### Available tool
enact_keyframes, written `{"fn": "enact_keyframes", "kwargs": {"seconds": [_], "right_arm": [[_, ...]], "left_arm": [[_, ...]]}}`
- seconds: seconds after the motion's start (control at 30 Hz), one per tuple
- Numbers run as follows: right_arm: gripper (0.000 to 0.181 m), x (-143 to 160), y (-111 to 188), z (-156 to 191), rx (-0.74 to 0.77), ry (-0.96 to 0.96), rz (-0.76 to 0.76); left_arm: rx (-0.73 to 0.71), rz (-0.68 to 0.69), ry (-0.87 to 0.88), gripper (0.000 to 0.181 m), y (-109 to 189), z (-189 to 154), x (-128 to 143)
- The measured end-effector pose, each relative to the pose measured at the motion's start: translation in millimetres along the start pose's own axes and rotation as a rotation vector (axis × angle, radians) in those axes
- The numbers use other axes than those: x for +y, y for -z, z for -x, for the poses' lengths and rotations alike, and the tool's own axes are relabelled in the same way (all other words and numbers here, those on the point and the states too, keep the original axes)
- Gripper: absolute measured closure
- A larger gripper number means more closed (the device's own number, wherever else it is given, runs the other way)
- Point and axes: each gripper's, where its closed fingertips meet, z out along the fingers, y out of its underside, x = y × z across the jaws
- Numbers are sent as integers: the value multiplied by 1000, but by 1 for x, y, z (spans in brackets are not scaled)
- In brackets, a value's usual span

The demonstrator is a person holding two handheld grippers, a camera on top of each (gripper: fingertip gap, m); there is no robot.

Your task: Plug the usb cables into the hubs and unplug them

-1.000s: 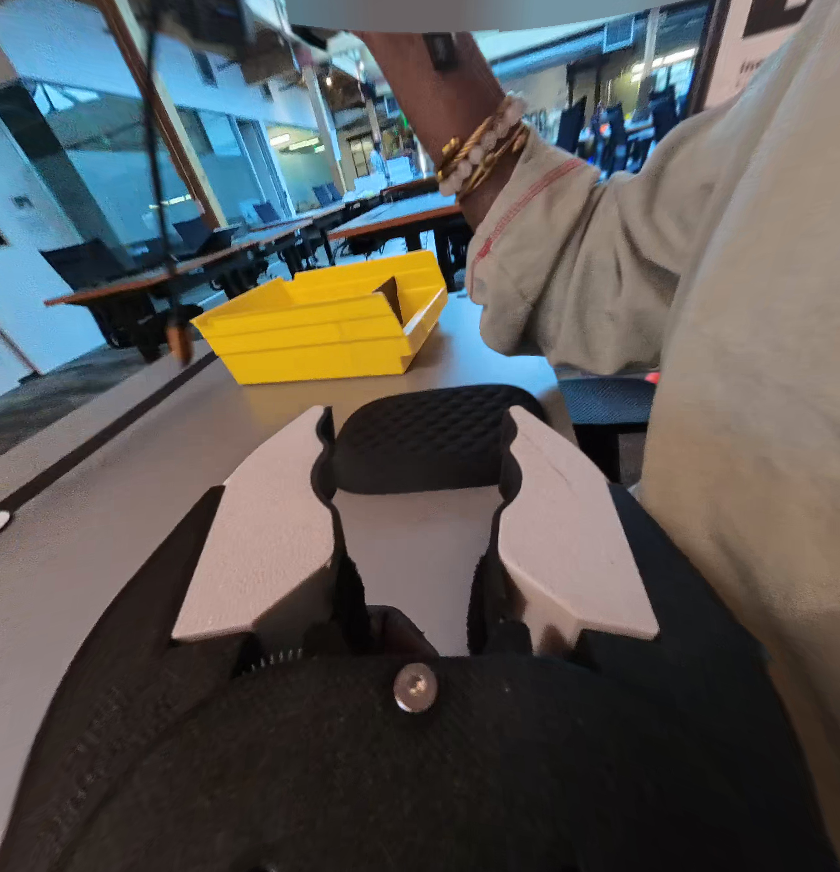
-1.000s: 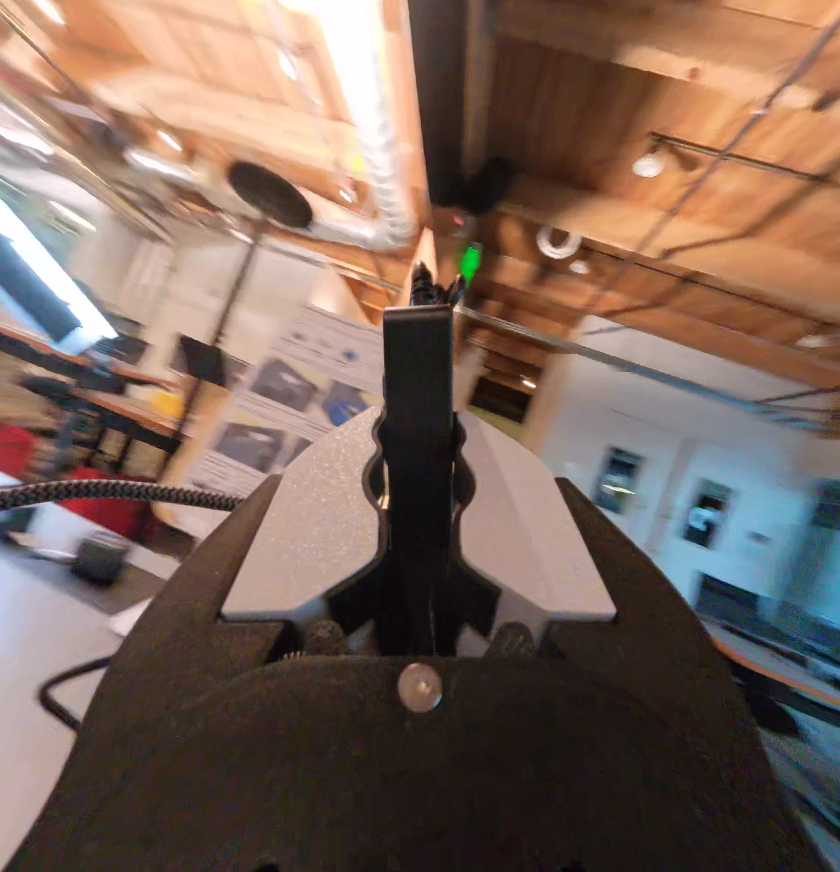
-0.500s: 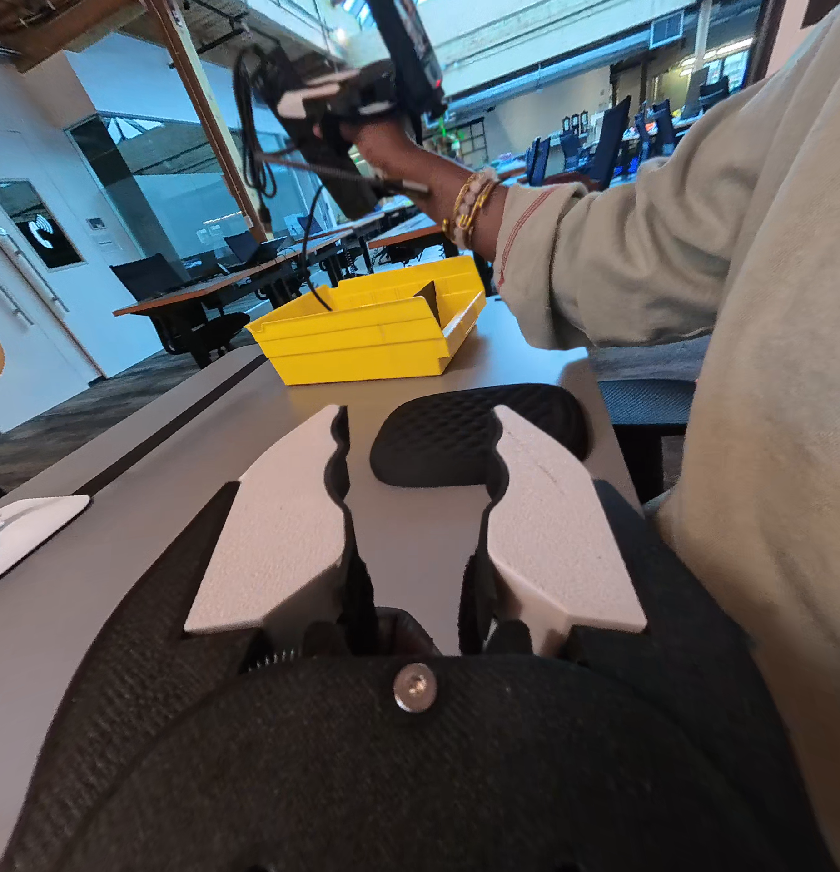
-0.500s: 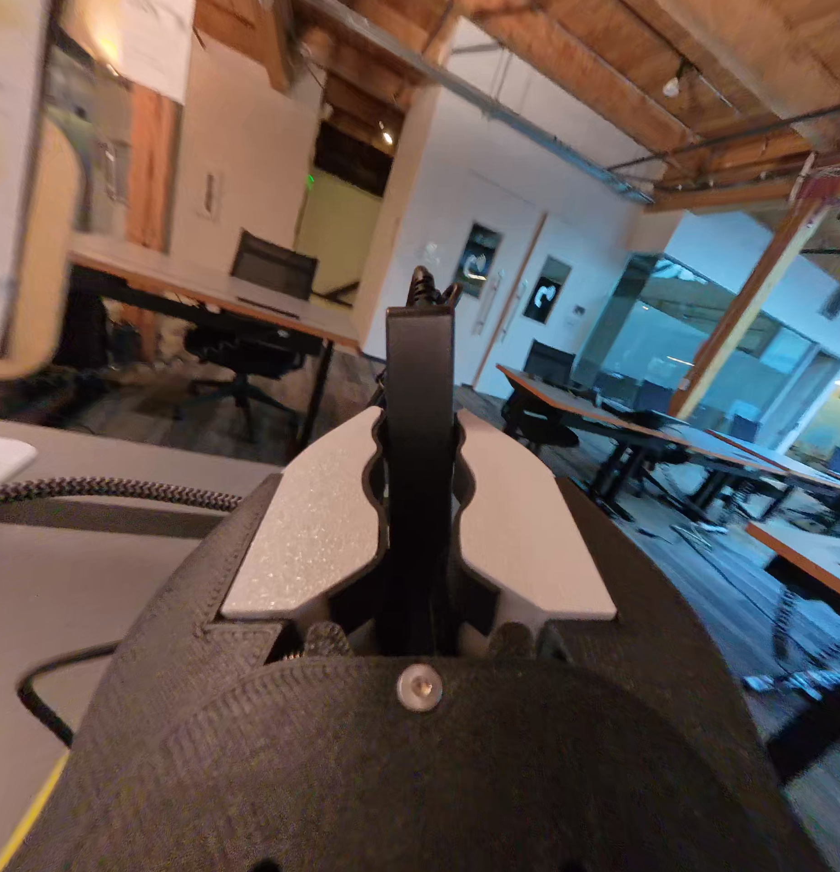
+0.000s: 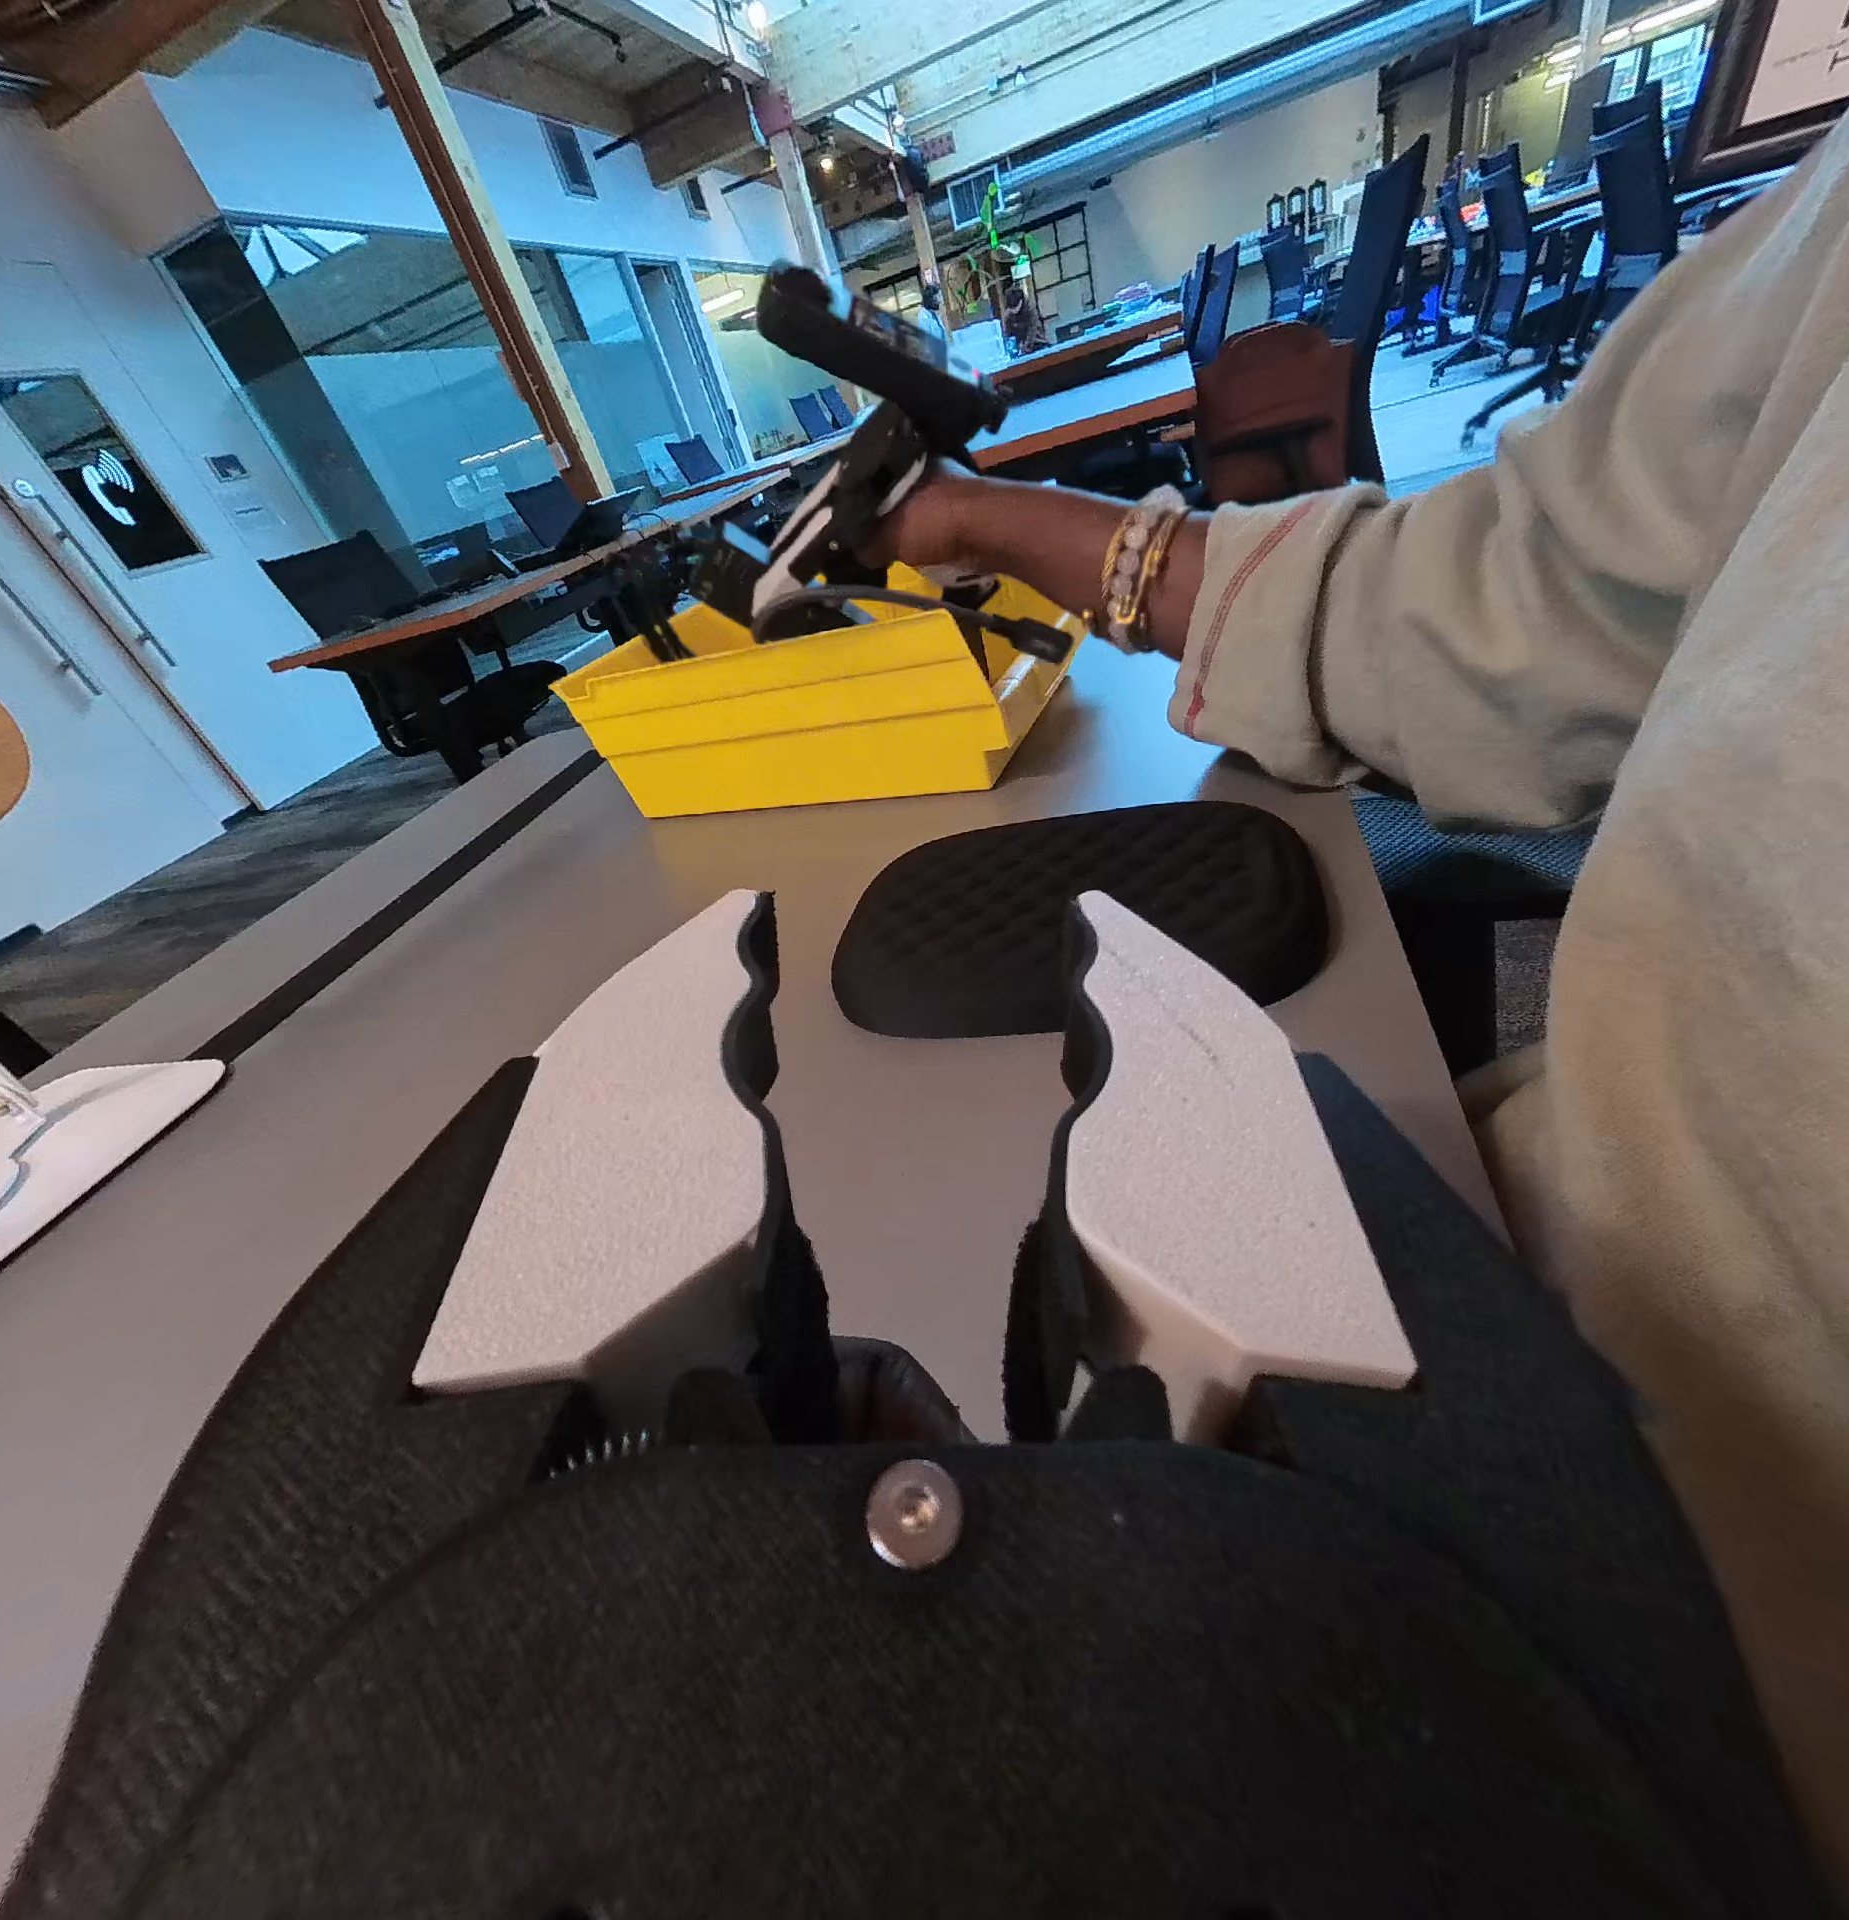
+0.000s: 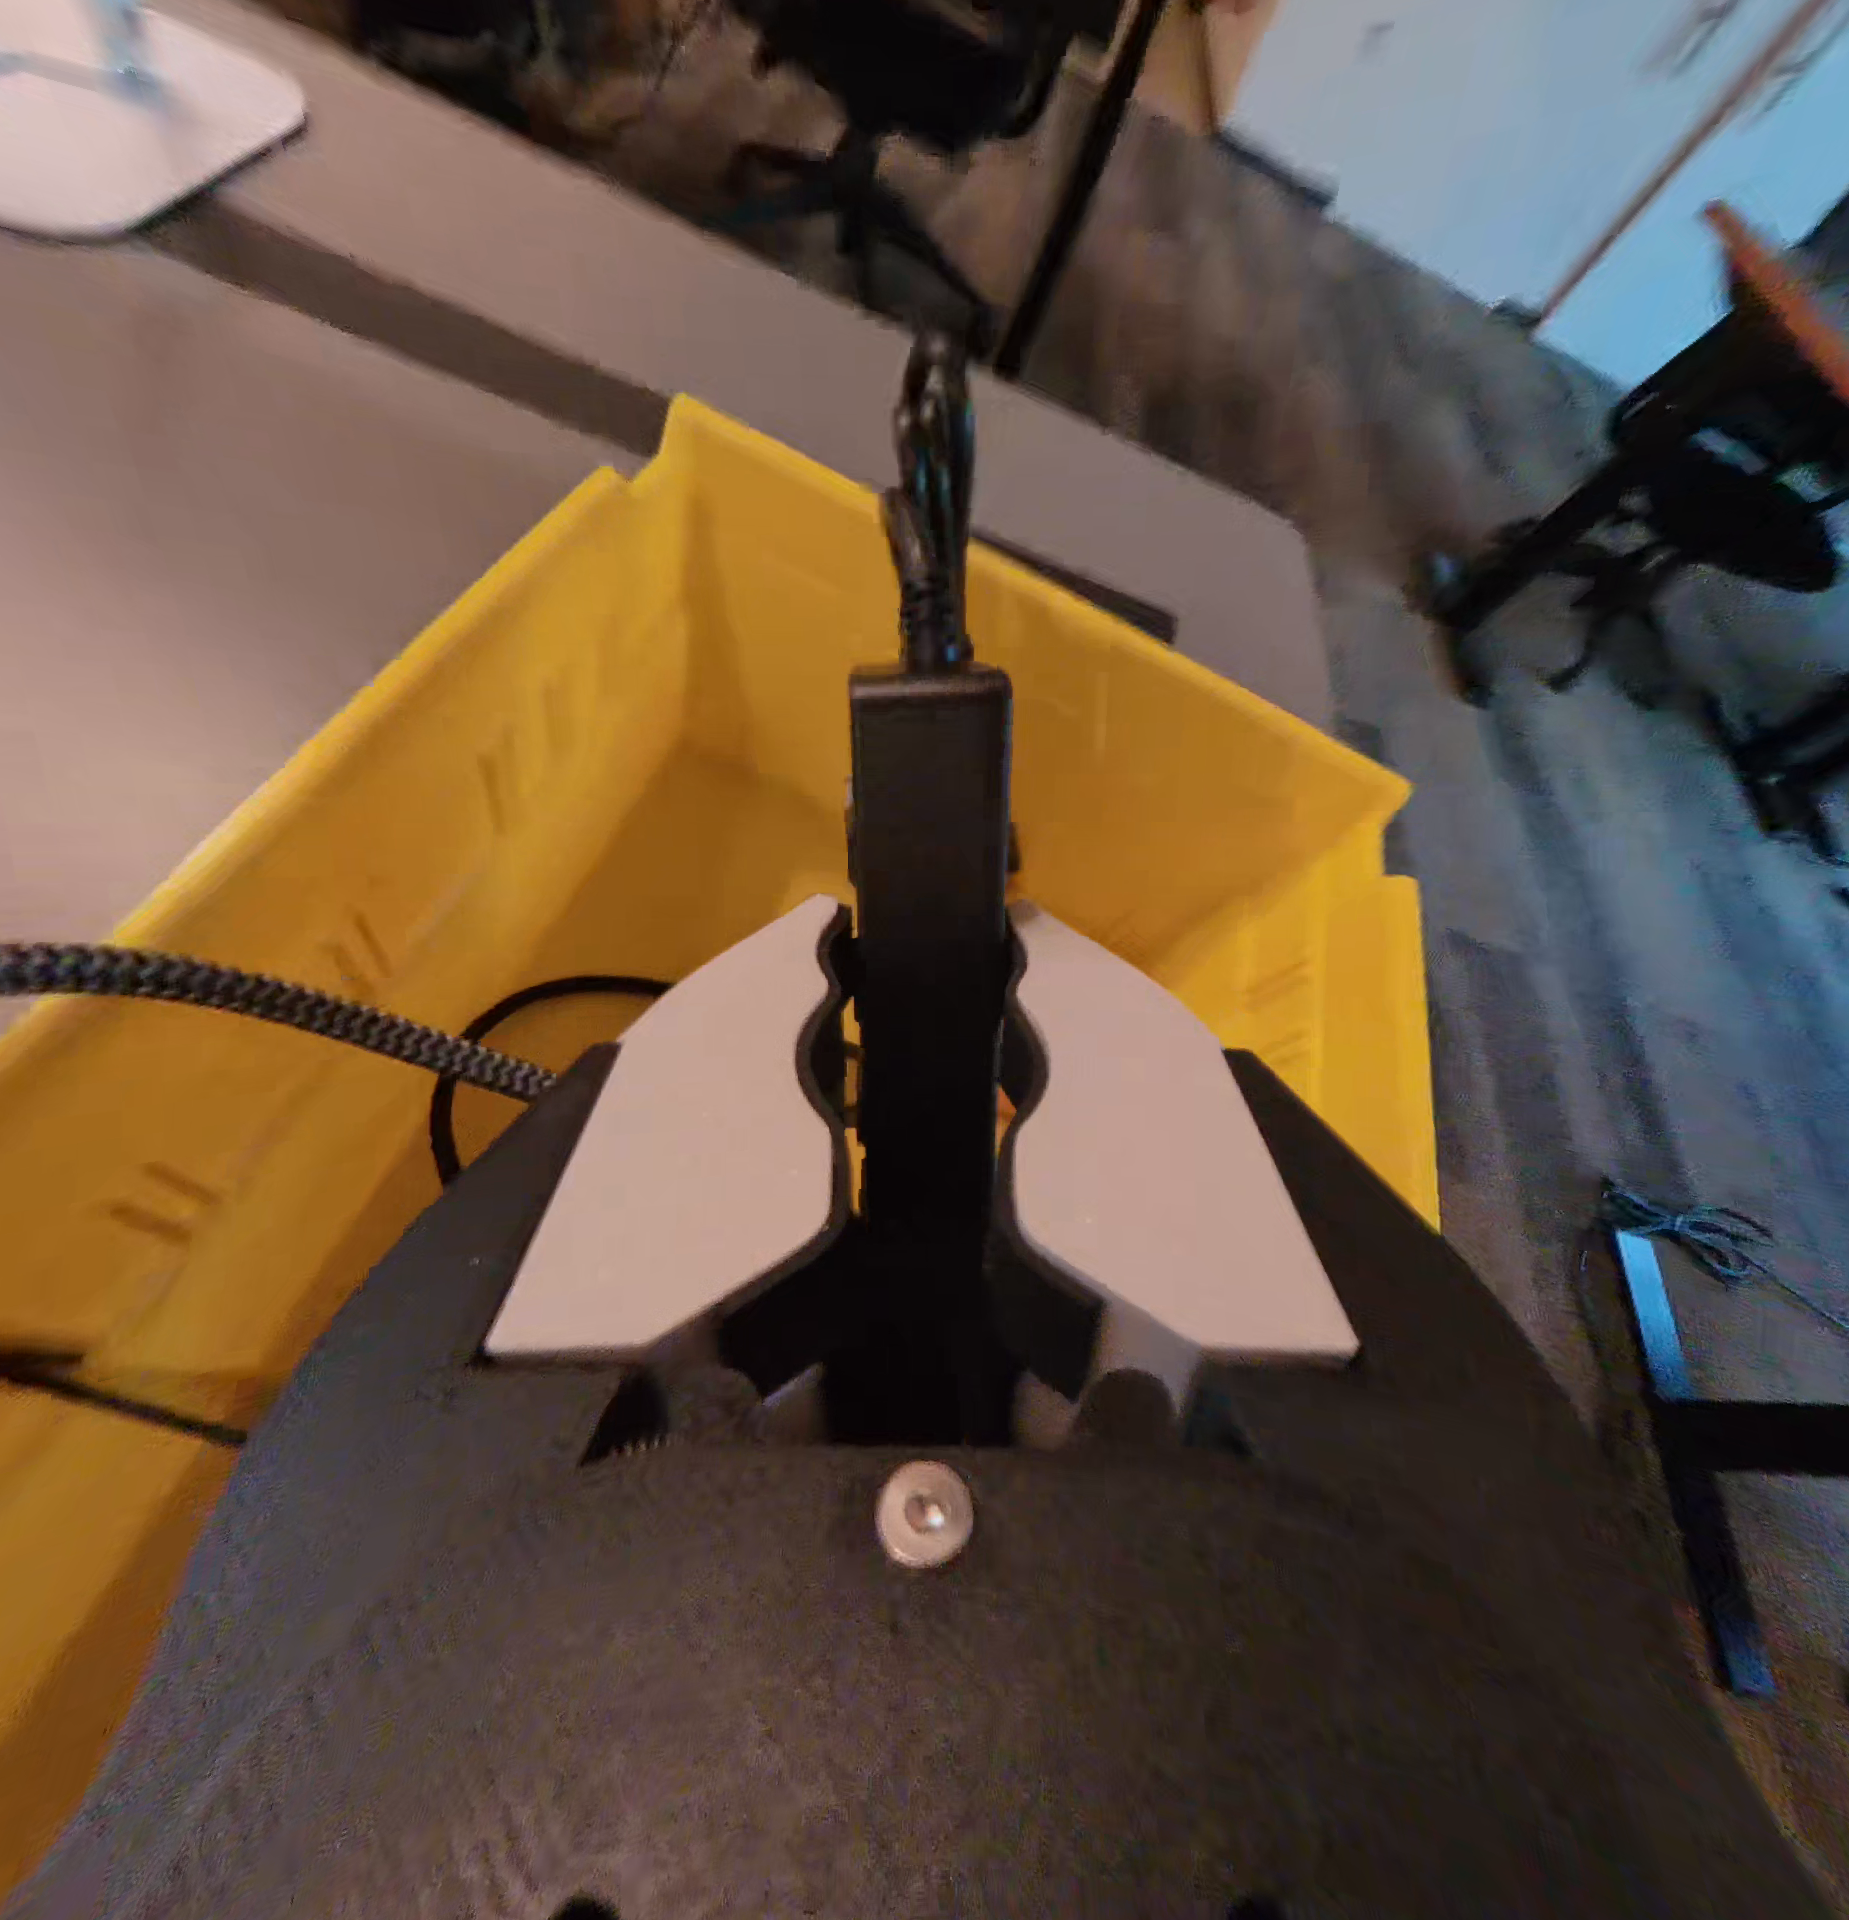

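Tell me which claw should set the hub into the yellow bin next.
The right claw: it is shut on the black hub directly above the yellow bin. The left claw is open, empty, over the table short of the bin.

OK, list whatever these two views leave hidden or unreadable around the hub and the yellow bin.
- Black hub, right wrist view: its lower end is buried between the shut right tongs; its ports cannot be seen.
- Yellow bin floor, right wrist view: mostly covered by the tongs' body.
- Braided cable: cut off by the left edge.
- Bin contents, left wrist view: hidden behind the bin's wall.
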Motion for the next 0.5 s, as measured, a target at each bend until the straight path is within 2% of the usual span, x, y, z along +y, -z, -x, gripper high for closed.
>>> {"fn": "enact_keyframes", "kwargs": {"seconds": [0.13, 0.23, 0.3, 0.37, 0.47, 0.5], "right_arm": [[155, 21, -10, 5, -114, 68, 267], [150, 55, -23, 27, -261, 155, 525], [144, 69, -32, 35, -310, 205, 608], [135, 61, -36, 30, -270, 196, 564], [103, 24, -27, 11, -160, 138, 390], [99, 10, -19, -1, -90, 131, 335]], "left_arm": [[-1, -1, -6, 129, 0, 0, -2], [1, -13, -5, 129, 2, -1, -8], [-9, -13, -17, 129, 6, 1, -13], [-27, -7, -33, 129, 12, 3, -20], [-44, -20, -42, 129, 22, 7, -30], [-52, -25, -38, 129, 25, 9, -32]]}}
